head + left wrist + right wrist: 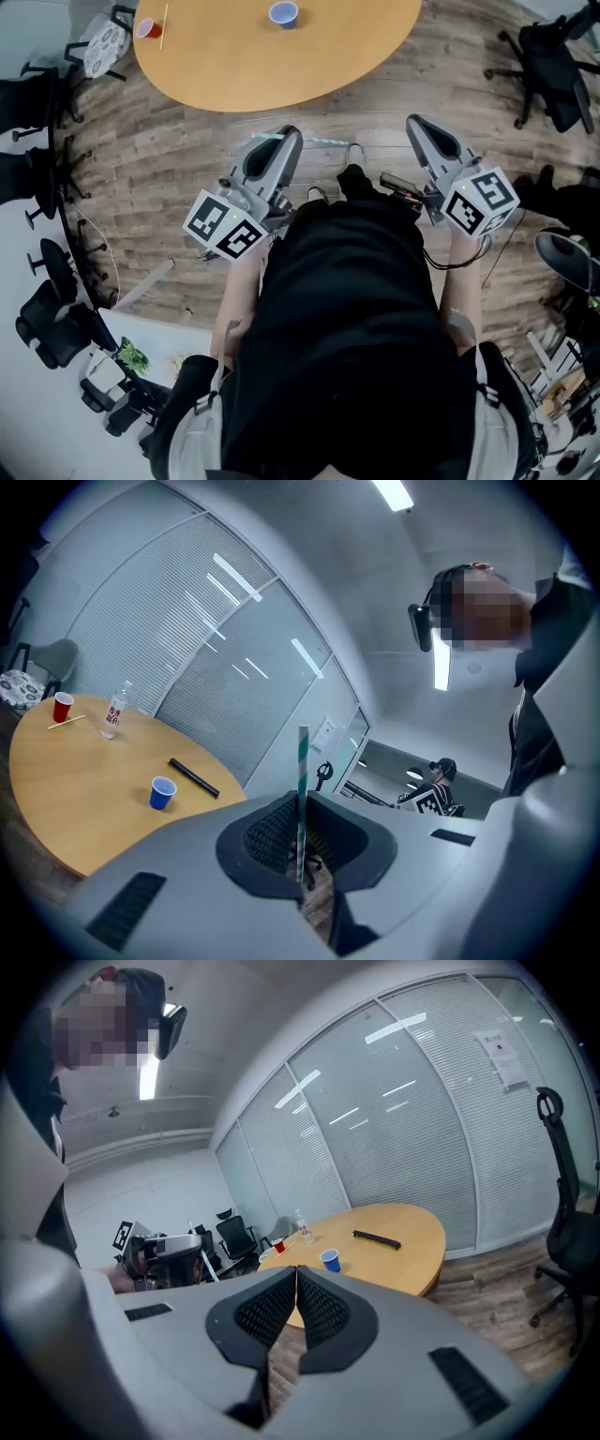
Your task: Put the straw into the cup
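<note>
Between the pads of the left gripper (301,803) a teal-and-white striped straw (303,761) is pinched. In that gripper's view it stands upright, with most of its length above the jaws. From the head view the straw runs crosswise at the gripper's tip, over the wood floor (169,159) and short of the table (262,66). The right gripper (296,1271) is clenched on nothing: its two pads meet at the tips, and only floor shows in the gap below them. Both grippers are held in front of the person's black top (347,309), side by side and apart, pointing towards the round table. On it a blue cup (283,13) stands upright and open, well apart from the straw. At the table's left edge stands a red cup (145,28) with a thin pale stick (163,21) just beside it. The left gripper view also shows a clear bottle (114,711) near the red cup and a black bar (193,776) lying near the blue cup. Black office chairs (553,66) stand around the table.
</note>
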Demonstrator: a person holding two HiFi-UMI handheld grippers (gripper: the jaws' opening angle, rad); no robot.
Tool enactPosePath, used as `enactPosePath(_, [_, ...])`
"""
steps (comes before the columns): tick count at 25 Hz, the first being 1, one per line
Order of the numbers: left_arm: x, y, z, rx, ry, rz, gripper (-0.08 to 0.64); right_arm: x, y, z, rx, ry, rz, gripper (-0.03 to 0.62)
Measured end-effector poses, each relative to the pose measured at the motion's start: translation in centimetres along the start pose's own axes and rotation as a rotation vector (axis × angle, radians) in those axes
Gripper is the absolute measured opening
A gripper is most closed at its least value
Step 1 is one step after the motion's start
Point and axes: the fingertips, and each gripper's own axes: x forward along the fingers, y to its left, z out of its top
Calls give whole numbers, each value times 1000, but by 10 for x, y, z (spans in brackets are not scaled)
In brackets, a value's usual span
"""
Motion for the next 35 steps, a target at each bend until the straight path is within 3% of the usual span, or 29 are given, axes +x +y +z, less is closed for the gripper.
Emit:
enactPosePath(13, [47, 9, 5, -6, -31, 160, 35, 7, -84, 19, 67, 15, 18, 18])
enactPosePath(21, [35, 30, 0, -9, -39, 238, 35, 33, -83, 3, 74, 53, 83, 18])
enactPosePath(27, [37, 63, 20, -30, -40, 253, 35, 70, -78, 19, 69, 81, 86, 18])
enactPosePath(35, [64, 104, 53, -17, -56, 181, 35, 79, -86, 46, 39, 60, 4, 18])
